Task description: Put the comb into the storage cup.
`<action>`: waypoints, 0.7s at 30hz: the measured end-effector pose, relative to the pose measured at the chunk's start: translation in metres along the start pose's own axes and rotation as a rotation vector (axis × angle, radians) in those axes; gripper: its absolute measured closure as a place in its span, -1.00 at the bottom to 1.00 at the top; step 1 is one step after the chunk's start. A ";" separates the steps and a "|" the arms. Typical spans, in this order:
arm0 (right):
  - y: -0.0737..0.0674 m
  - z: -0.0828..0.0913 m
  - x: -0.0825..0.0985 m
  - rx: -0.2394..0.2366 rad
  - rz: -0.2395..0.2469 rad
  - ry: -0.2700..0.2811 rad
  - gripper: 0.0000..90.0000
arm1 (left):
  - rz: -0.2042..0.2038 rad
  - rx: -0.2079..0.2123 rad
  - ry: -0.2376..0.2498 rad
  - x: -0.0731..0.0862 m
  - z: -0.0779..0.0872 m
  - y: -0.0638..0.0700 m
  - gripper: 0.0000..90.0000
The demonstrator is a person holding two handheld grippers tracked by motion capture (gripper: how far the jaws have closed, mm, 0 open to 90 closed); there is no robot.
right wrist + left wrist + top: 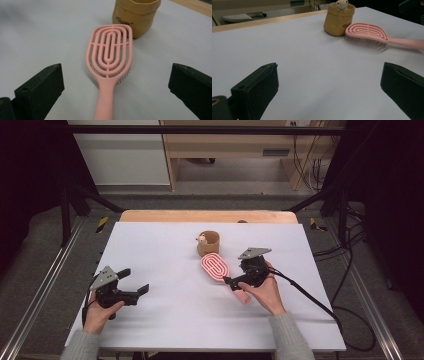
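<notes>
Surface: white table (165, 315) with a wooden strip along its far edge, grey floor around it and pale cabinets behind.
High view, brush: a pink hairbrush (216, 267) lies bristles down just right of the table's centre, head toward 11 o'clock, handle toward 5 o'clock.
High view, pouch: a small tan pouch (208, 245) with a little toy figure (202, 239) at its rim stands at 11 o'clock from the brush head, just beside it.
High view, right gripper: the right gripper (231, 283) is held over the brush handle, at 4 o'clock from the brush head; whether it touches the handle cannot be told from above.
High view, left gripper: the left gripper (134, 281) sits at 8 o'clock on the table, well apart from the brush, jaws spread and pointing toward 3 o'clock.
Left gripper view: both jaws stand wide apart with bare table between them; the brush (372, 33) lies at 1 o'clock with its handle running toward 3 o'clock, and the pouch (338, 20) stands right behind the head, toy (342, 3) peeking out.
Right gripper view: jaws wide apart, one on each side of the brush handle and clear of it, holding nothing; the brush (110, 57) runs from 6 to 12 o'clock, its head close to the pouch (135, 15).
</notes>
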State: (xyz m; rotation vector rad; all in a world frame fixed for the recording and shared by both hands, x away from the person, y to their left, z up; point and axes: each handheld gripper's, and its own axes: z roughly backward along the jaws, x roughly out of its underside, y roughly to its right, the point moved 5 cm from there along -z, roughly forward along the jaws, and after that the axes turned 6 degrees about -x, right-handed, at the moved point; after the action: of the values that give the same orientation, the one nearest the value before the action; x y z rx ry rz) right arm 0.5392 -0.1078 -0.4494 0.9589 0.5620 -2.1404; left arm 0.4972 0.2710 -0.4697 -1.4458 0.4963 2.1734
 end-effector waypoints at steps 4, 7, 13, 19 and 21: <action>-0.002 -0.004 0.000 -0.011 0.000 -0.003 -0.99 | 0.000 0.001 -0.001 0.000 0.000 0.000 -0.97; -0.002 -0.009 0.003 -0.010 -0.002 -0.022 -0.99 | -0.001 0.001 0.000 0.000 0.000 0.000 -0.97; -0.002 -0.014 0.006 -0.009 0.000 -0.042 -0.99 | 0.000 0.001 -0.001 0.000 0.000 0.000 -0.97; -0.002 -0.021 0.010 -0.008 0.001 -0.070 -0.99 | 0.000 0.001 -0.002 0.000 0.000 0.000 -0.97; -0.001 -0.025 0.013 -0.004 0.004 -0.088 -0.98 | 0.001 0.001 0.001 0.000 0.000 0.000 -0.97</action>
State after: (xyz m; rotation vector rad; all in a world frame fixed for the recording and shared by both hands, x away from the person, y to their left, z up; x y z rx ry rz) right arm 0.5435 -0.0969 -0.4746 0.8587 0.5203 -2.1651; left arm 0.4971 0.2709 -0.4696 -1.4462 0.4990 2.1734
